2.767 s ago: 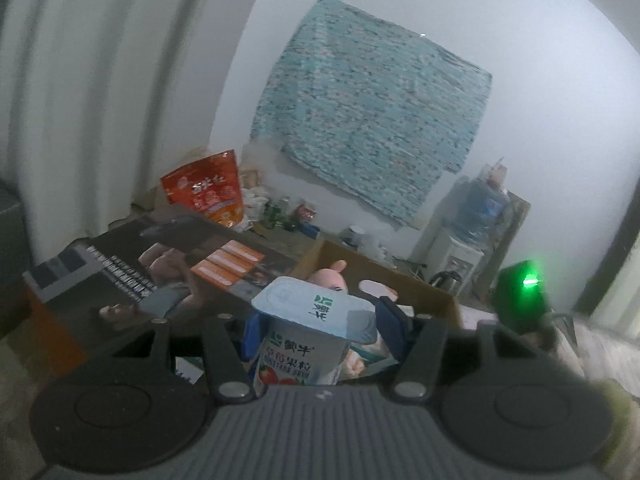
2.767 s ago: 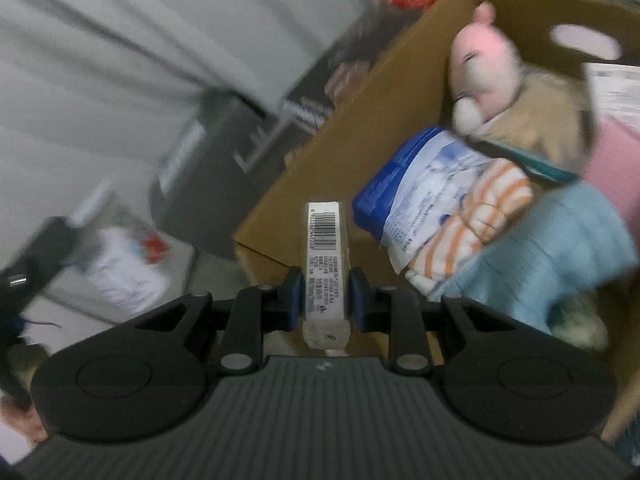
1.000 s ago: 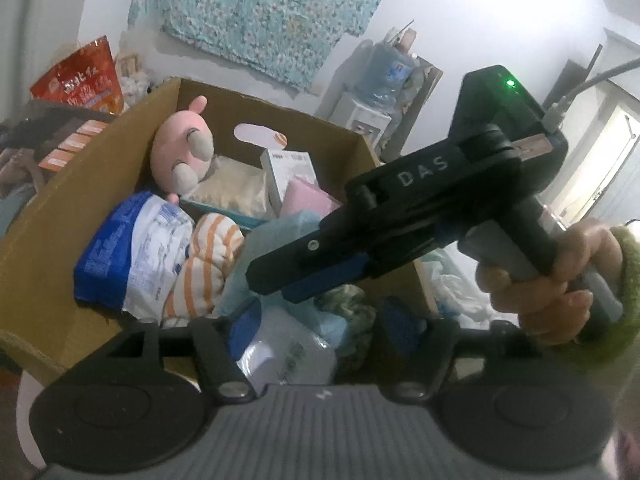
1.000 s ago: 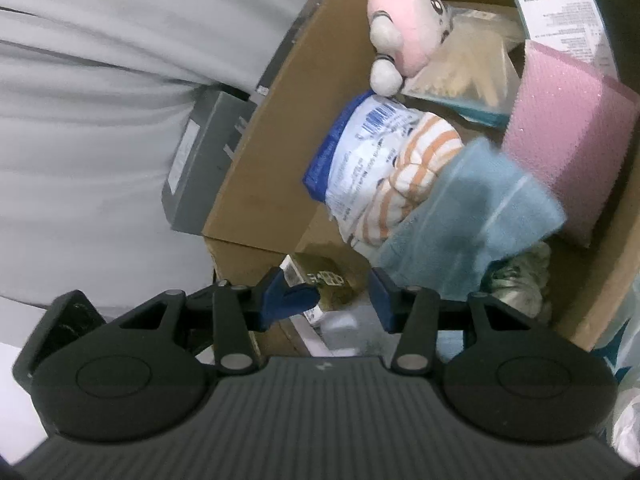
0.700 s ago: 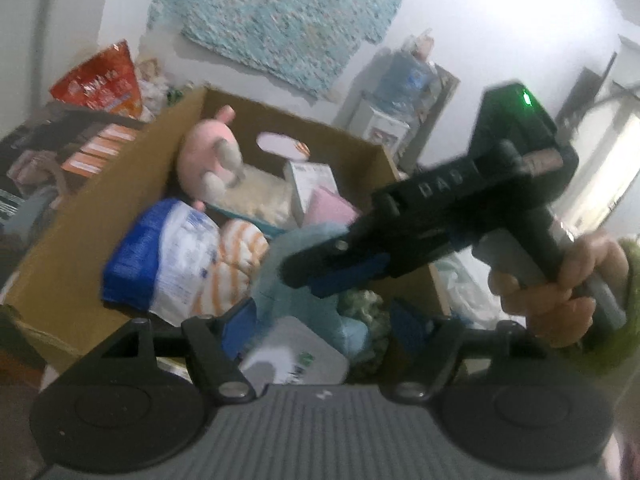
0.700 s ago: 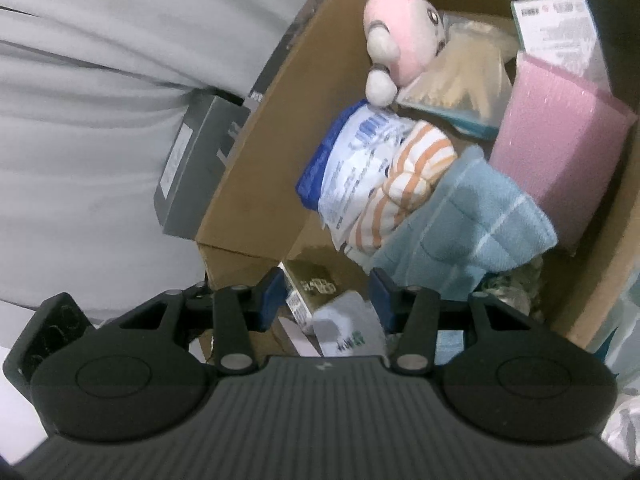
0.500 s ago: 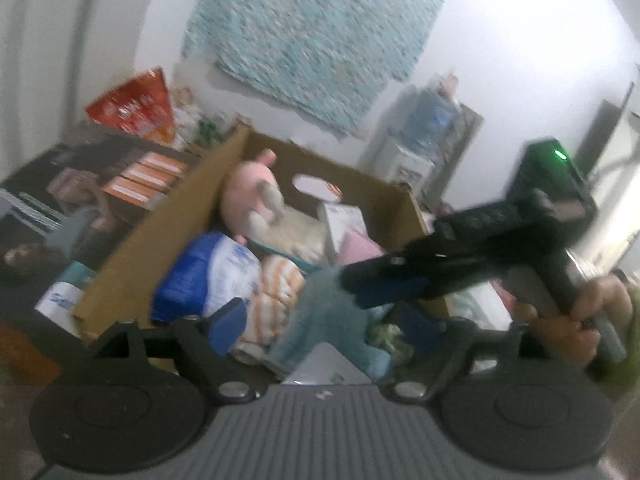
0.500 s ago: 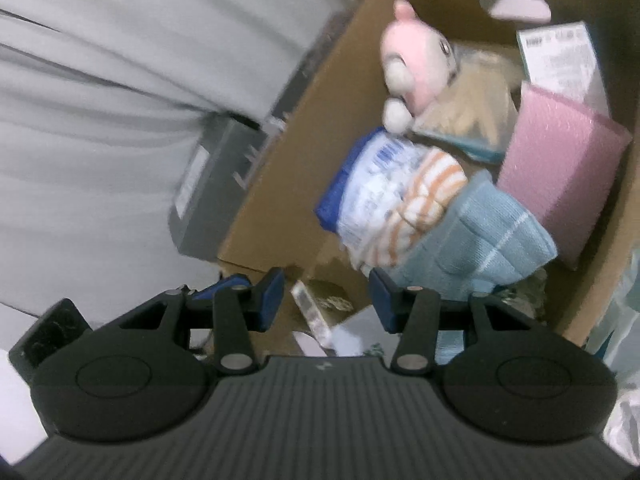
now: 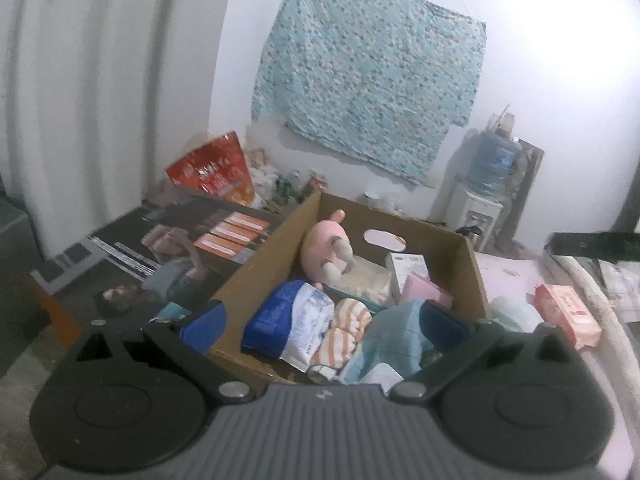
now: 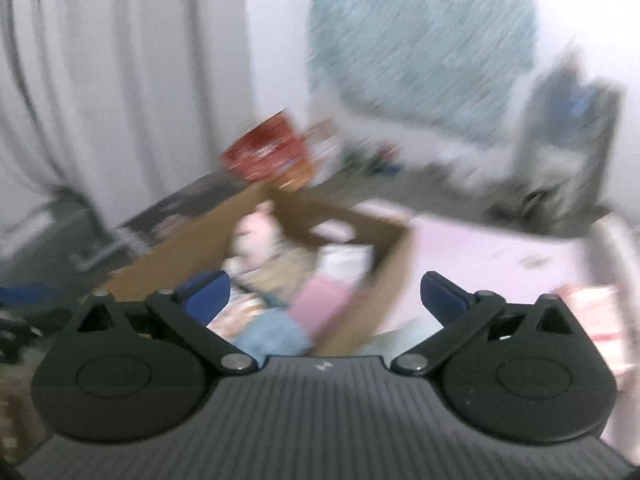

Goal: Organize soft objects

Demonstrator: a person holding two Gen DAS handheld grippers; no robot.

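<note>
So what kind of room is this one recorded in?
Probably a lived-in room at home, used partly for storage: a patterned cloth pinned to the wall, a water dispenser in the corner, and a cardboard box of soft goods.

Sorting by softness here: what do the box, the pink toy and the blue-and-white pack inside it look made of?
Cardboard box: matte brown corrugated board, with a cut-out handle hole. Pink plush toy: fuzzy fabric, rounded, probably stuffed. Blue-and-white pack: glossy crinkled plastic film, likely soft contents.
</note>
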